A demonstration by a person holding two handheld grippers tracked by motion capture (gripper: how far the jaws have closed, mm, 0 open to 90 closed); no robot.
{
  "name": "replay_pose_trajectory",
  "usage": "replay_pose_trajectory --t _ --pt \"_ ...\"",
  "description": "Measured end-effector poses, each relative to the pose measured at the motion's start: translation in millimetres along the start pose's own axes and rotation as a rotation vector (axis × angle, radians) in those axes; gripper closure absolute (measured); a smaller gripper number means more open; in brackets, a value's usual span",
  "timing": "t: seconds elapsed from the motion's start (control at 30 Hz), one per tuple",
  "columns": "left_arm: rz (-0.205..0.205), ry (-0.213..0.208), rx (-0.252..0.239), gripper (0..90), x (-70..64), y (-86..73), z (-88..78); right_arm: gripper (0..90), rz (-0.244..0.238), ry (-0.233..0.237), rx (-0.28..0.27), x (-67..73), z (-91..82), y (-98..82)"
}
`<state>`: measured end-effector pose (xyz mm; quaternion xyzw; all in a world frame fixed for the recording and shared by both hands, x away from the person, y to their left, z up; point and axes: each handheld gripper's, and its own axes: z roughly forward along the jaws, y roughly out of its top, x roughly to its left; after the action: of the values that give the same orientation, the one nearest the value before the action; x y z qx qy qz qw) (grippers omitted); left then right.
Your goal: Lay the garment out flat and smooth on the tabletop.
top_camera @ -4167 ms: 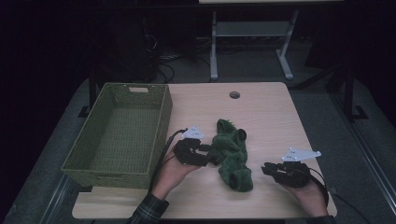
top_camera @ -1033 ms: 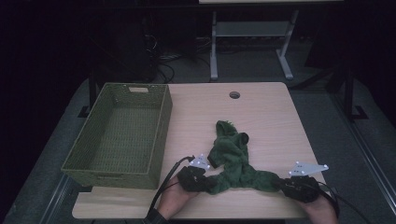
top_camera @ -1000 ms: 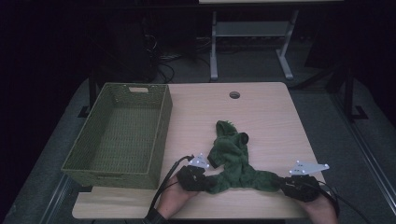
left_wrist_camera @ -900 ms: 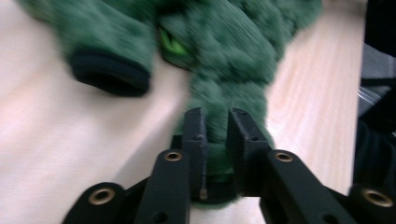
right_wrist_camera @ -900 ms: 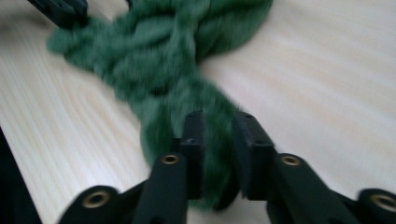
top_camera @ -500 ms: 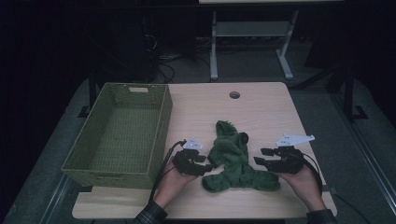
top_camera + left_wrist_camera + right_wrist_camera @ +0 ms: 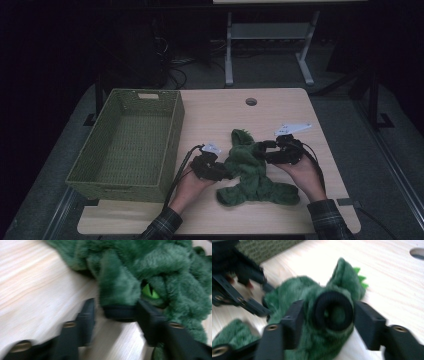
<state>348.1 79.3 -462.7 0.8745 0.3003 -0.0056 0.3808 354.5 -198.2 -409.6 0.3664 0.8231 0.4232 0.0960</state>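
A fuzzy dark green garment (image 7: 250, 172) with light green spikes lies crumpled on the wooden table (image 7: 225, 115). My left gripper (image 7: 226, 175) lies at its left side. In the left gripper view its jaws (image 7: 115, 312) have just been closing around a black-cuffed sleeve end (image 7: 120, 290); a small gap remains at one jaw. My right gripper (image 7: 260, 151) comes in from the right at the garment's upper part. Its jaws (image 7: 332, 312) have closed a little and flank a round black cuff (image 7: 333, 311), which is not squashed.
An empty green woven basket (image 7: 172, 135) stands at the left of the table, close to my left hand. A round cable hole (image 7: 251, 101) sits near the far edge. A metal stand's legs (image 7: 305, 75) are on the floor beyond the table.
A second ago both grippers held the garment stretched near the front edge. They have let go and moved up the table, the right one also inward, and now sit against the slack, bunched garment.
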Motion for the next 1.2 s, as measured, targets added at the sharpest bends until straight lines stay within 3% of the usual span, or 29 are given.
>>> replay_pose_trajectory --t 0.1,0.17,0.37,0.43,0.53,0.7,0.87,0.93,1.0,1.07,1.2 --pt "0.003 0.01 -0.015 78.9 2.9 5.1 -4.5 71.0 -0.025 -0.008 0.013 -2.6 3.2 0.8" --pt "0.007 0.036 -0.03 80.3 4.4 10.0 -10.6 76.6 -0.028 -0.014 0.002 -2.4 -3.3 -1.0" --pt "0.041 0.109 -0.125 81.0 1.5 30.3 -42.0 79.2 -0.008 -0.029 -0.054 -8.1 -41.9 -16.6" --pt "0.068 0.12 -0.117 81.3 -2.3 36.5 -42.9 79.9 0.014 -0.01 -0.046 -11.1 -46.7 -27.3" --pt "0.098 0.118 -0.055 81.4 -7.0 37.5 -28.2 80.5 0.047 -0.009 0.011 -13.8 -40.4 -46.6" --pt "0.096 0.077 0.007 81.2 -10.1 28.0 -0.8 80.5 0.07 -0.026 0.089 -18.4 -33.2 -71.3" --pt "0.101 0.056 0.057 80.8 -15.0 20.9 16.7 80.2 0.098 -0.024 0.123 -21.9 -30.4 -87.5" --pt "0.103 0.046 0.065 80.0 -14.1 20.0 17.6 79.5 0.09 -0.022 0.123 -22.0 -30.4 -89.4" --pt "0.1 0.057 0.057 73.6 -15.4 21.0 15.4 73.7 0.087 -0.024 0.128 -20.3 -31.4 -88.5" --pt "0.101 0.054 0.046 62.9 -14.6 23.5 6.9 64.0 0.077 -0.026 0.123 -18.7 -33.7 -86.8" --pt "0.095 0.059 0.015 54.1 -12.1 29.7 -10.3 52.8 0.054 -0.053 0.094 -15.4 -43.2 -78.3"
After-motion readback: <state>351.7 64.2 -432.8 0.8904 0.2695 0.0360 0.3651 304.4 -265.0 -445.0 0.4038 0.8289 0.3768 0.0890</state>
